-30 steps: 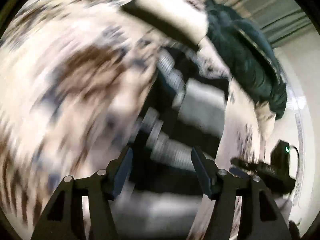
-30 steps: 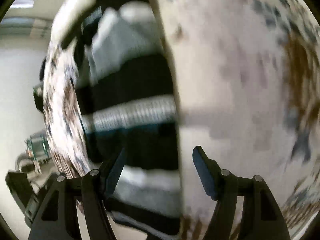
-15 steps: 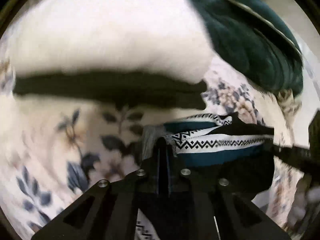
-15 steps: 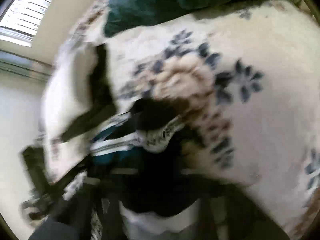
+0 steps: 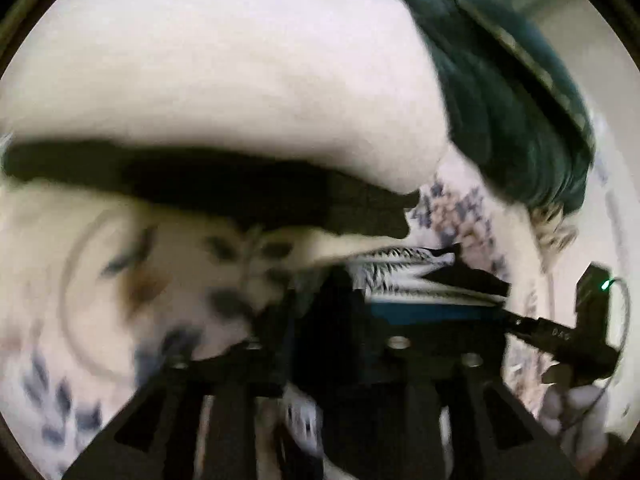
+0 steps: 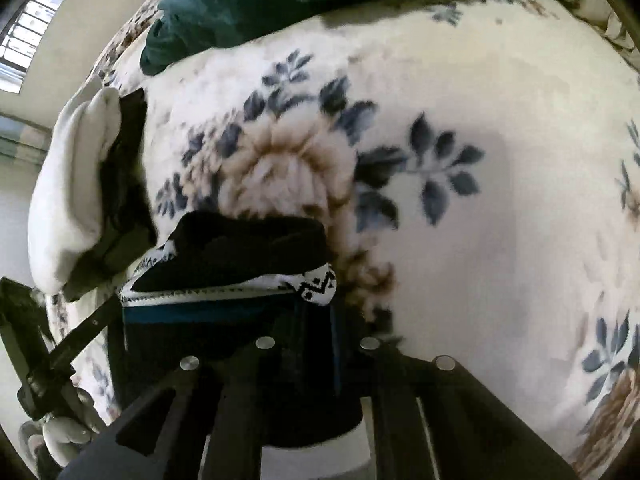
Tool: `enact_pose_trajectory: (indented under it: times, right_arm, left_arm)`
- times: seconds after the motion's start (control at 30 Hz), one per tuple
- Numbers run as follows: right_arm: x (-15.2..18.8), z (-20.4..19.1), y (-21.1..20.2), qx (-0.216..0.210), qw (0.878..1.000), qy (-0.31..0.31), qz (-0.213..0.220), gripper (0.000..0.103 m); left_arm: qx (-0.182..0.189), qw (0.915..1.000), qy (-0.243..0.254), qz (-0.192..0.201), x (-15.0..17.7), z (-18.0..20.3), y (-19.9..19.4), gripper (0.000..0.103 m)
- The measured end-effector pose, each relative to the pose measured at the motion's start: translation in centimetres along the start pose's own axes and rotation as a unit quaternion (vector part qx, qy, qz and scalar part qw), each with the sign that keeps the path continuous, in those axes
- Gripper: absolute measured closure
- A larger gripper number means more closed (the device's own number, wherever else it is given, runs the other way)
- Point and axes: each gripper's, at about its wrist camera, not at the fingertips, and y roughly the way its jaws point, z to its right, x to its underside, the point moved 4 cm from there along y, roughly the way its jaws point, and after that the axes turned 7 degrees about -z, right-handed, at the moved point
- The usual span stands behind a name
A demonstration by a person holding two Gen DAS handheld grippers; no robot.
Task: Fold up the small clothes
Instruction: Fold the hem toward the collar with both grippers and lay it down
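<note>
Black knitted garment [image 6: 248, 248] with white zigzag band and teal stripe: folded on floral fleece blanket [image 6: 460, 220], long axis nine-to-three. My right gripper [image 6: 316, 320] and left gripper [image 5: 332, 308] flank its ends, jaws opening, cloth between them.

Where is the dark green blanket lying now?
In the right wrist view, the dark green blanket lies bunched along the top, on the floral bedcover.

Barred window [image 6: 28, 40], cream walls [image 6: 76, 52]
</note>
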Motion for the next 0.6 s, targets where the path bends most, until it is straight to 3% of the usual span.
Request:
enact_pose_trajectory:
  times: [0.03,0.07,0.13,0.23,0.27,0.3,0.33,0.4,0.47,0.5,0.6]
  right_arm:
    - [0.3,0.1,-0.6,-0.002,1.000,-0.002,0.004,0.063]
    - [1.1,0.3,-1.7,-0.005,1.000,-0.005,0.013,0.060]
    - [2.5,0.7,-2.7,-0.015,1.000,-0.005,0.010,0.059]
    - [5.7,1.0,-2.5,-0.046,0.999,0.000,-0.023,0.059]
    - [6.5,1.1,-2.1,-0.050,0.998,-0.001,-0.034,0.059]
    - [7.5,1.0,-1.4,-0.055,0.997,-0.002,-0.050,0.059]
    - [8.2,1.0,-0.7,-0.057,0.997,-0.001,-0.061,0.059]
    - [9.1,1.2,0.1,-0.064,0.996,0.005,-0.065,0.060]
    - [9.4,1.5,0.2,-0.071,0.996,0.013,-0.047,0.090]
    - [9.3,1.8,0.1,-0.056,0.998,0.018,-0.037,0.100]
    - [9.3,2.8,-0.3,-0.060,0.997,0.033,-0.033,0.100]
  left_arm:
    - [0.014,0.9998,-0.014,0.006,1.4,-0.2,-1.2,0.057]
    - [0.023,0.9994,-0.025,0.009,2.6,-0.3,-1.9,0.049]
    - [0.042,0.9982,-0.044,-0.003,5.5,-0.4,-2.4,0.048]
    - [0.024,0.9973,-0.051,-0.047,8.5,-0.4,-0.4,0.048]
    - [0.008,0.9979,-0.047,-0.045,9.2,-0.4,0.0,0.056]
    - [0.001,0.9988,-0.035,-0.035,9.8,-0.3,0.1,0.071]
    - [-0.016,0.9993,-0.015,-0.029,10.1,0.0,0.0,0.094]
    - [-0.044,0.9990,0.005,-0.008,10.2,0.1,-0.5,0.095]
    - [-0.057,0.9983,0.008,-0.005,10.0,-0.2,-0.5,0.095]
    - [-0.061,0.9981,0.010,-0.006,9.9,-0.4,-0.3,0.095]
    - [-0.069,0.9974,0.019,-0.013,10.0,-0.5,-0.1,0.095]
